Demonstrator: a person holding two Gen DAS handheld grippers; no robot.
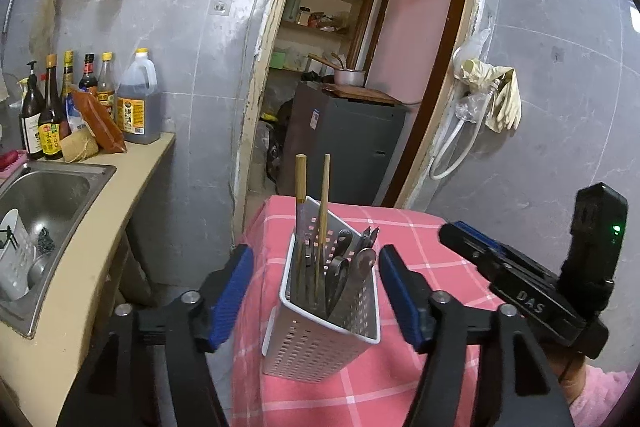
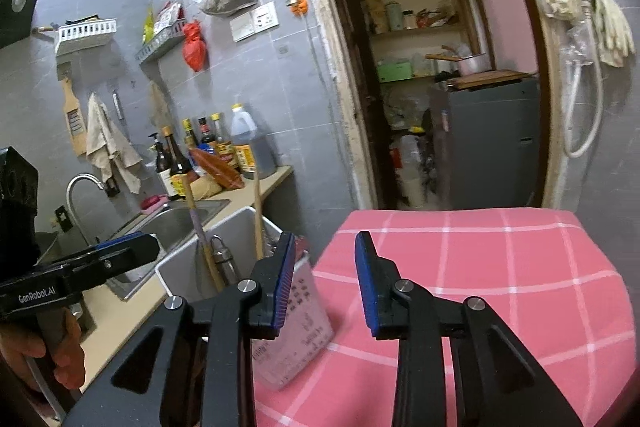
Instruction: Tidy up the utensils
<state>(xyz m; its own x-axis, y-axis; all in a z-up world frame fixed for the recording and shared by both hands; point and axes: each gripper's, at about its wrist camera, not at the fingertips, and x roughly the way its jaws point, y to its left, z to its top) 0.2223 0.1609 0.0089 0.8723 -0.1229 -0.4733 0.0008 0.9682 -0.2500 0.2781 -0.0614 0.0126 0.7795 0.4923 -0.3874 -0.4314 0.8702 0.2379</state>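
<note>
The caddy (image 1: 324,303) stood near the left edge of the pink table (image 1: 432,247), holding chopsticks (image 1: 325,211) and metal utensils (image 1: 352,259). Left gripper (image 1: 316,291) was spread wide to either side of it, touching nothing; right gripper (image 2: 325,283) was also spread and empty, just right of the caddy. Risk judged: an uneven squeeze on the thin perforated wall could tip the caddy off the table edge, and the tall chopsticks make it top-heavy.
</note>
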